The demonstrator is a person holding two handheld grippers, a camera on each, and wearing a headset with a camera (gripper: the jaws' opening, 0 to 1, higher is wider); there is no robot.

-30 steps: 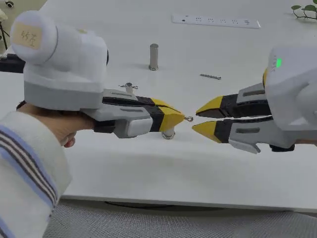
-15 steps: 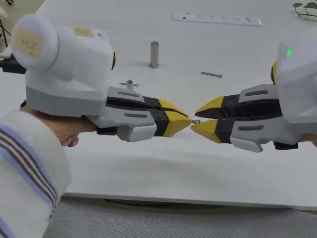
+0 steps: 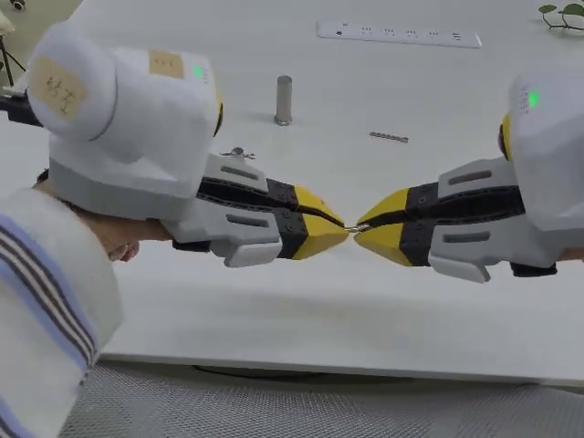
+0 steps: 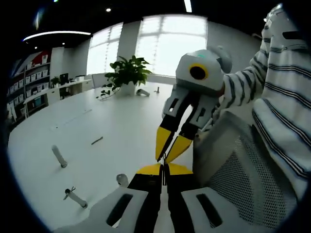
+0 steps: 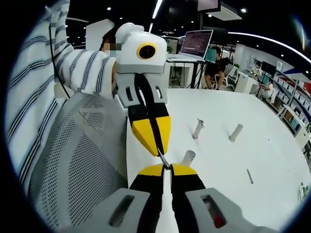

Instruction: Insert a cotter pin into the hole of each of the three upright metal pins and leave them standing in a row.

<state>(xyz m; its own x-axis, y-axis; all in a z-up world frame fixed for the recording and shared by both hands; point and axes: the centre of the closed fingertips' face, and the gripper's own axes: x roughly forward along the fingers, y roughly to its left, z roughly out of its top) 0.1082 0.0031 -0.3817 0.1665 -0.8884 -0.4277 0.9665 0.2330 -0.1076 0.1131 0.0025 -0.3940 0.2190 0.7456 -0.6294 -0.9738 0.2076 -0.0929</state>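
A small cotter pin (image 3: 352, 227) is held in the air between the two gripper tips, above the white table (image 3: 274, 310). My left gripper (image 3: 339, 228) is shut on one end of it. My right gripper (image 3: 362, 230) faces it tip to tip and is shut on the other end. A plain upright metal pin (image 3: 284, 100) stands farther back. Another upright pin (image 3: 239, 153), with a cotter pin through it, peeks over the left gripper. The right gripper view shows a third upright pin (image 5: 188, 157) just beyond the held cotter pin (image 5: 164, 159).
A loose cotter pin (image 3: 389, 138) lies on the table to the right of the far upright pin. A white power strip (image 3: 398, 37) lies at the back, with plant leaves (image 3: 561, 18) at the far right corner. A grey mesh chair (image 3: 274, 411) sits below the table's near edge.
The right gripper has moved left to meet the left gripper and gone from open to shut on the cotter pin's free end. The left gripper has kept its hold.
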